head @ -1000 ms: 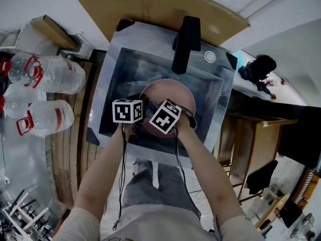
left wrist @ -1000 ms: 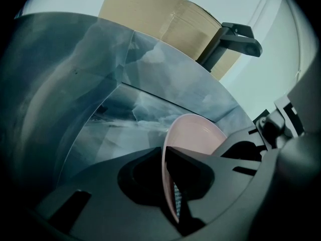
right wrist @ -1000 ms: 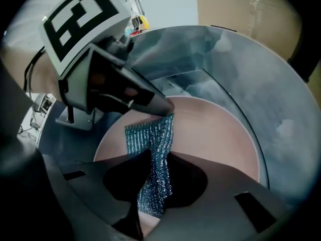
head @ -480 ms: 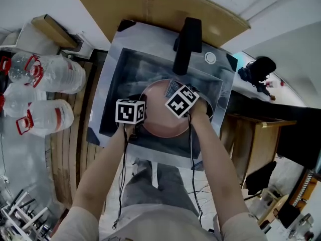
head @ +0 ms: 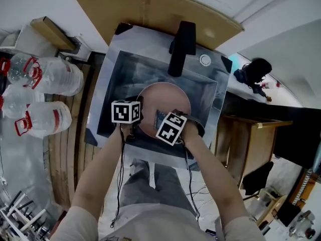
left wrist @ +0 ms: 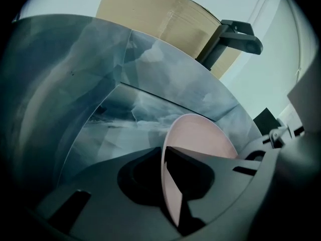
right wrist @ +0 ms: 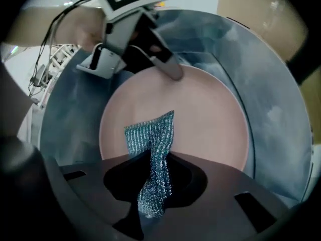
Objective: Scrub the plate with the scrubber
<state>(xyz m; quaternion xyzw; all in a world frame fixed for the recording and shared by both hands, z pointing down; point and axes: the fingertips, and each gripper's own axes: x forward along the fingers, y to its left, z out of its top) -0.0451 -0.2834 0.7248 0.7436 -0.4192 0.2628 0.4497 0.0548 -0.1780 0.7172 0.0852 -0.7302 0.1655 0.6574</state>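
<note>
No words, brands or numbers can be read on anything here

Pink plate (left wrist: 201,134) pinched by its rim in hand-held gripper (left wrist: 163,170), steel sink (left wrist: 95,89) around, black faucet (left wrist: 234,34) above

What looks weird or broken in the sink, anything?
Nothing stands out. The pink plate looks whole, held at its rim by the left gripper, and the right gripper pinches the scrubber over it. No spill shows.

The right gripper (head: 165,122) has drawn its scrubber (head: 161,116) back across the plate (head: 168,97); seemingly to the near rim.
</note>
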